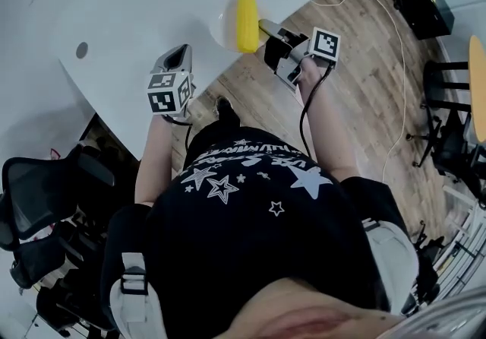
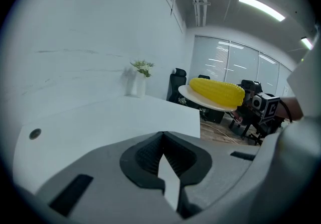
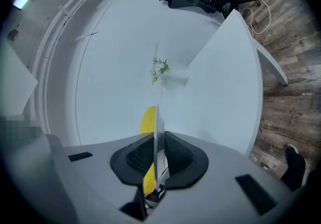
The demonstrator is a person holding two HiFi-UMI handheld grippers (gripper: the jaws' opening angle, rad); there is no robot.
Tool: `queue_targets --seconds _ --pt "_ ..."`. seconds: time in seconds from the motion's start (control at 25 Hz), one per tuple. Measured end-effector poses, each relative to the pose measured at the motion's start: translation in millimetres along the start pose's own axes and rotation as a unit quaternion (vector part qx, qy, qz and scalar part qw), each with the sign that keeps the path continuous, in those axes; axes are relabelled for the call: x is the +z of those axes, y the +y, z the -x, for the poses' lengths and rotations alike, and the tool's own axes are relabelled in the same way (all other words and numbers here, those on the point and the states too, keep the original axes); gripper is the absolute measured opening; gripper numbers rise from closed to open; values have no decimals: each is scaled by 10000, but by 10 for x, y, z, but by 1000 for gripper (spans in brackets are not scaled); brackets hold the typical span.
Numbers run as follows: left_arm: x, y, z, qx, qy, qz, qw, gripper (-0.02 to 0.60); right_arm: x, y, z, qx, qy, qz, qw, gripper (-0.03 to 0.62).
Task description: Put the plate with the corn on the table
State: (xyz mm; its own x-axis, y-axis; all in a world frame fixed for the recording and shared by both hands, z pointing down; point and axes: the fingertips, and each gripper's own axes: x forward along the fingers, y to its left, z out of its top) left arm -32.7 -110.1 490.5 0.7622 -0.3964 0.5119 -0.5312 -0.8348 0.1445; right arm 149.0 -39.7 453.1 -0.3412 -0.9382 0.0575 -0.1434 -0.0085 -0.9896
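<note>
A yellow corn cob (image 1: pixel 246 20) lies on a pale plate (image 1: pixel 225 22) that hangs over the edge of the white table (image 1: pixel 137 18). My right gripper (image 1: pixel 266 28) is shut on the plate's rim from the right. In the right gripper view the plate (image 3: pixel 158 132) stands edge-on between the jaws, with the corn (image 3: pixel 147 122) on its left side. My left gripper (image 1: pixel 181 52) is over the table edge, left of the plate, shut with nothing in it (image 2: pixel 162 135). From the left gripper view the corn (image 2: pixel 216 92) and plate (image 2: pixel 193 96) float above the table corner.
A small vase with a plant (image 2: pixel 140 80) stands at the table's far end. A round cable hole (image 1: pixel 81 49) sits in the tabletop. Black office chairs (image 1: pixel 38 193) stand at the left, and a cable (image 1: pixel 395 33) runs over the wood floor at the right.
</note>
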Motion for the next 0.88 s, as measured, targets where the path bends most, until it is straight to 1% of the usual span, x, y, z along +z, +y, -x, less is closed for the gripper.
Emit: queue_targets --seconds 0.2,0.44,0.76,0.8,0.88 --pt "156 356 -87 140 -115 42 9998 6 194 43 -373 124 -27 -37 9999 35" --pt "371 855 -399 184 -129 231 9995 6 534 -59 -955 1 25 -67 10000 35" --pt "449 825 -439 299 -310 310 9986 6 580 -132 -1061 -5 303 -5 9995 35" --pt "498 841 -507 336 -299 325 9985 6 678 -149 -1116 -3 350 5 9994 35" --pt "680 904 -745 418 -243 382 9981 6 1015 -195 -1297 -11 453 -27 9990 35"
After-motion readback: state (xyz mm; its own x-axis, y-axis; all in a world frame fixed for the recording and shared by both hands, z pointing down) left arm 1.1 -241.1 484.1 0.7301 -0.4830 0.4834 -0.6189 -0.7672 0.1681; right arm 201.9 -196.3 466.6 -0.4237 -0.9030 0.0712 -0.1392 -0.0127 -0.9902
